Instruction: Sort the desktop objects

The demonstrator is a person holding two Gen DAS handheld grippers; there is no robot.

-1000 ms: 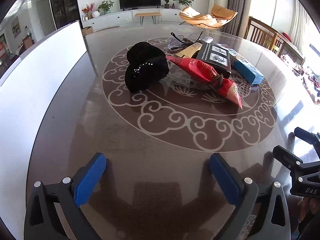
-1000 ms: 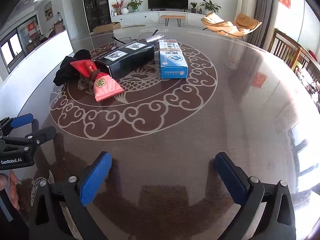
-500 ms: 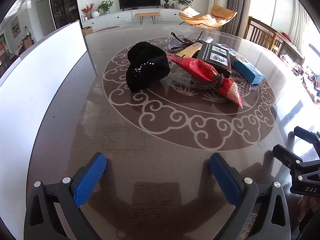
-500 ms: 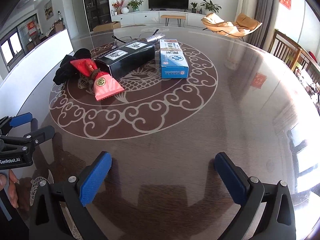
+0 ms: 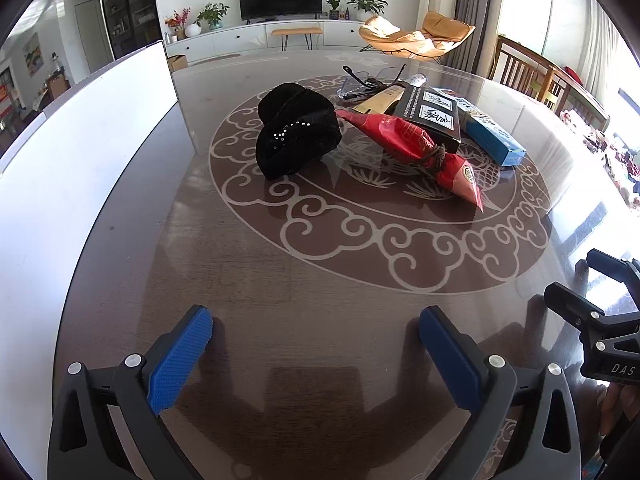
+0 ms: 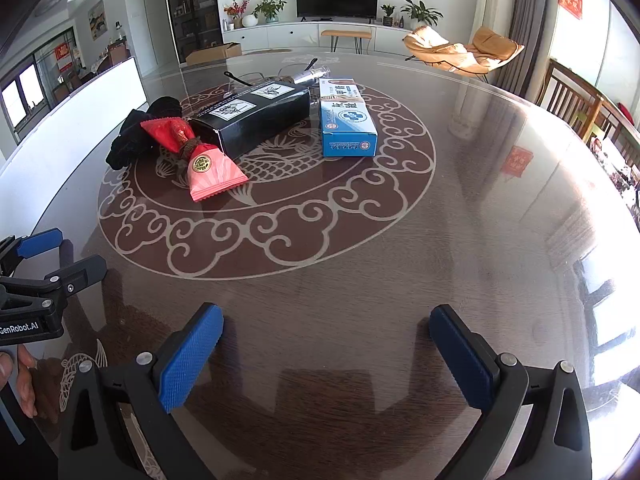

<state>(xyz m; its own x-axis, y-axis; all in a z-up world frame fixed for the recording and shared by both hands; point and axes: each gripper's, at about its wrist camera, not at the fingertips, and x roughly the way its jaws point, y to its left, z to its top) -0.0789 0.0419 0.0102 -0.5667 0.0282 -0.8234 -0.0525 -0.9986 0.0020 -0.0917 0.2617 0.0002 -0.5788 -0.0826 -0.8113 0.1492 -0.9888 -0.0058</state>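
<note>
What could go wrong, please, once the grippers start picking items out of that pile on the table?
The red packet leans against the black box and the black hat, so lifting one may drag its neighbours. The glasses lie half hidden behind the box, easy to snag or crush. The glossy table may let the blue box slide away from closing fingers.

A black hat (image 5: 298, 130) is showing silver studs; the brown table (image 5: 280, 300) is displaying pale cloud scrolls; a blue box (image 6: 348, 122) is lying there.

Left gripper (image 5: 316, 340) and right gripper (image 6: 326, 338): black frames, 2 blue ribbed pads (image 6: 190, 354) each, silver screws. White "GenRobot.AI" lettering on left, possibly "DAS" on right.
</note>
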